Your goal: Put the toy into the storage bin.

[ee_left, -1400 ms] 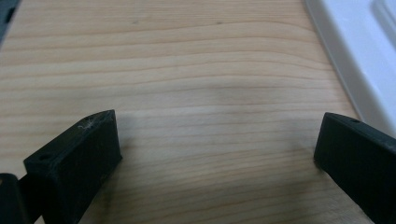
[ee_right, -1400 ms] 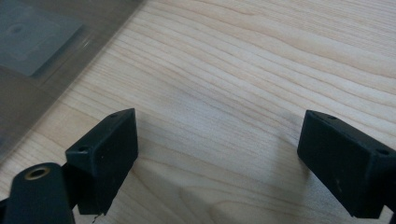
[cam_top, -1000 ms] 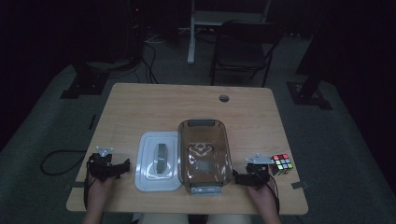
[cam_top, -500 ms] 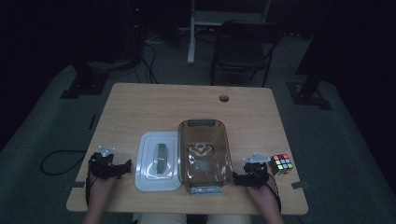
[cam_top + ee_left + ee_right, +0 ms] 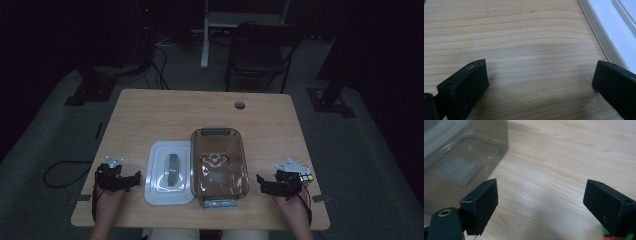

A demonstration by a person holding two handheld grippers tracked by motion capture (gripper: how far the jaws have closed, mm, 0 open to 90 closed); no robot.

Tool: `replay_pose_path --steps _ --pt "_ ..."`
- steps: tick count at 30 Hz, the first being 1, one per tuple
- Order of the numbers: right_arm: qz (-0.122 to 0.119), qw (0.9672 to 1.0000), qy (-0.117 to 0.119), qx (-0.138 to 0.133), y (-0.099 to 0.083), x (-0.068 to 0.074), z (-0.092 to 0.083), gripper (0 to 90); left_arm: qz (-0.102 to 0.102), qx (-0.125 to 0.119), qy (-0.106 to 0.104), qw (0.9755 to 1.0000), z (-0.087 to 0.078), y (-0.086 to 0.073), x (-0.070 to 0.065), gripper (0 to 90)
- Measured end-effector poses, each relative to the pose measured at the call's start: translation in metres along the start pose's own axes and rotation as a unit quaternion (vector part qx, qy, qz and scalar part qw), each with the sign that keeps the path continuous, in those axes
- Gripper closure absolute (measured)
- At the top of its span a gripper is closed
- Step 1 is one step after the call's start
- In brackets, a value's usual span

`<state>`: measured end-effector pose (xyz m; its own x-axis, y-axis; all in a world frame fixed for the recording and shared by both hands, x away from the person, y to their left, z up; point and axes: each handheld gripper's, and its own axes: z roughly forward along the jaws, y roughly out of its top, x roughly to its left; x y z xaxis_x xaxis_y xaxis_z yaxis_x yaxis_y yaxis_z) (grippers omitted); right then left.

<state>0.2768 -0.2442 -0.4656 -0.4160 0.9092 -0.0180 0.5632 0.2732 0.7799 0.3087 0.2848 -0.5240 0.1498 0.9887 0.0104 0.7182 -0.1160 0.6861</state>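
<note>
**Both tongs spread wide over a box, its lid and a cube**

On the light wooden table [image 5: 200, 107], the smoky translucent plastic box [image 5: 220, 167] sits at centre with the white rectangular plastic lid [image 5: 170, 172] just beside it at 9 o'clock. The small multicoloured puzzle cube [image 5: 305, 176] lies at 3 o'clock of the box, close by the right gripper [image 5: 270, 186]. That gripper's jaws have just been opening and stand wide, nothing between them; in its own view the box wall is at 10 o'clock. The left gripper [image 5: 127, 180] is likewise released and empty, the lid's rim at its 2 o'clock.

Likely the cube goes into the box. Best to square the jaws on two flat faces and close gently.

The room is dim; the cube is partly hidden by the gripper, and the box's moulded markings are unreadable.
</note>
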Motion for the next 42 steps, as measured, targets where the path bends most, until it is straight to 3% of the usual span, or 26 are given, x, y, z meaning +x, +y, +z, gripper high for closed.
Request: replay_pose_path --steps 5,6,16,20,29,32,42 --pt "0.008 0.9989 -0.033 -0.032 0.0 -0.014 -0.02 12.8 0.001 0.0 -0.001 1.0 0.0 0.0 0.0 1.0" --pt "0.018 0.9983 -0.042 -0.036 -0.002 -0.023 -0.026 12.8 0.002 0.0 -0.003 1.0 0.0 0.0 0.0 1.0" --pt "0.06 0.9945 -0.08 -0.031 -0.02 -0.06 -0.04 12.8 0.004 0.0 -0.005 1.0 0.0 0.0 0.0 1.0" --pt "0.067 0.993 -0.094 -0.024 -0.031 -0.071 -0.04 12.9 0.005 0.0 -0.005 1.0 0.0 0.0 0.001 1.0" --pt "0.087 0.9912 -0.1 -0.004 -0.053 -0.083 -0.028 12.9 0.005 0.0 -0.005 1.0 0.0 0.0 0.001 1.0" --pt "0.101 0.9908 -0.089 0.008 -0.062 -0.088 -0.019 13.8 0.005 0.0 -0.005 1.0 0.0 0.0 0.001 1.0" --pt "0.103 0.9907 -0.083 0.034 -0.073 -0.087 -0.003 22.5 0.005 0.0 -0.005 1.0 0.0 0.0 0.0 1.1"
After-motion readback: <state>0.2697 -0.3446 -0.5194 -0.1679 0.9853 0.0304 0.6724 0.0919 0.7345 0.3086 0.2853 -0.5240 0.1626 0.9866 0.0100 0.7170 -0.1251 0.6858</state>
